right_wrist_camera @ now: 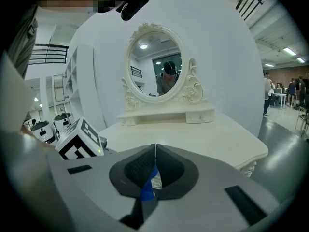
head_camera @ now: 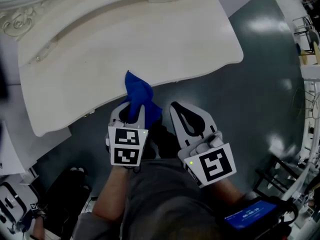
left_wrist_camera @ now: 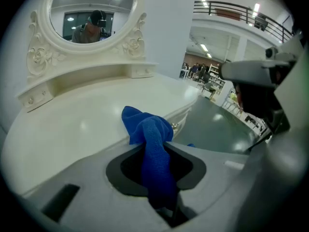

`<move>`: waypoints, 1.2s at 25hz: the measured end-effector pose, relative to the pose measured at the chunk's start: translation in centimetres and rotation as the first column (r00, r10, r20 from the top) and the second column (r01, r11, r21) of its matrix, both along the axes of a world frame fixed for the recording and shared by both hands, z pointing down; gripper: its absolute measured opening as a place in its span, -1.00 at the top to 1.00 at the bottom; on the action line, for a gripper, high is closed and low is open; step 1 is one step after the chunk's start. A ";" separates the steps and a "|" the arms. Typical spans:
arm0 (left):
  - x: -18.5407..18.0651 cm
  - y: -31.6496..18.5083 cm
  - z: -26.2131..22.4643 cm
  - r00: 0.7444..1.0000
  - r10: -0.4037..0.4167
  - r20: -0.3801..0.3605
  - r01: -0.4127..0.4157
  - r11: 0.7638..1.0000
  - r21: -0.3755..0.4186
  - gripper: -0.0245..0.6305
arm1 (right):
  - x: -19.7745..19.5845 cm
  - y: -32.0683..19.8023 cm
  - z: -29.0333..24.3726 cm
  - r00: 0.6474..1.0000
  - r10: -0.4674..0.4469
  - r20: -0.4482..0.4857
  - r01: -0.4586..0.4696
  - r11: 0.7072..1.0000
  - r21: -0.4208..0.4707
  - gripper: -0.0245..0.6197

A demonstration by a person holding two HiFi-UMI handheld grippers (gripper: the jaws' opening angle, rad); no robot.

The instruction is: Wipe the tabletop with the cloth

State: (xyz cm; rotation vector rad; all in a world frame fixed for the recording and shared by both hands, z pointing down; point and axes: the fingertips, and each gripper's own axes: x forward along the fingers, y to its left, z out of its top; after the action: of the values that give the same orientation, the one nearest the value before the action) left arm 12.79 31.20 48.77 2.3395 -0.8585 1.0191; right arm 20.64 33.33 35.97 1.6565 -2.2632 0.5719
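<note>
A blue cloth (head_camera: 138, 91) is bunched between the jaws of my left gripper (head_camera: 131, 107), which is shut on it. The cloth's top lies over the front edge of the cream dressing table (head_camera: 150, 34), and a tail hangs down below the edge. In the left gripper view the blue cloth (left_wrist_camera: 147, 129) stands up out of the left gripper (left_wrist_camera: 155, 146) against the tabletop (left_wrist_camera: 72, 124). My right gripper (head_camera: 176, 107) is just to the right, over the floor, with its tips together. In its own view the right gripper (right_wrist_camera: 154, 151) shows a blue strip low in the hollow between its jaws.
An oval mirror (right_wrist_camera: 157, 69) on a small drawer shelf stands at the back of the table (right_wrist_camera: 193, 134). Grey-green floor (head_camera: 260, 84) lies to the right. White metal racks (head_camera: 310, 109) stand at the far right. White boards (head_camera: 12, 134) lean at the left.
</note>
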 end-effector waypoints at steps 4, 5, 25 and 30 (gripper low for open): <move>-0.1 4.0 -2.3 0.999 0.041 -0.018 -0.041 0.999 0.032 0.63 | -1.6 1.8 -2.3 1.000 -0.003 0.001 0.003 0.999 0.044 0.88; -0.3 4.9 -3.1 0.999 0.047 -0.024 -0.046 0.998 0.047 0.63 | -2.1 2.3 -3.0 1.000 -0.003 -0.001 0.003 0.998 0.057 0.88; -21.5 20.9 -33.5 0.873 -0.250 -0.419 0.482 0.579 0.658 0.62 | -20.8 19.0 -20.5 0.979 -0.147 -0.141 0.198 0.851 0.486 0.88; -23.0 21.8 -34.3 0.863 -0.272 -0.426 0.504 0.529 0.683 0.62 | -21.4 19.5 -20.8 0.979 -0.139 -0.146 0.194 0.843 0.502 0.88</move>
State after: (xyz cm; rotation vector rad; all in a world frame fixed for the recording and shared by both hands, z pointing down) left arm -10.25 53.01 14.46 2.6163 -1.9042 0.0677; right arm -0.75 52.81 15.14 1.6212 -2.5944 -0.1874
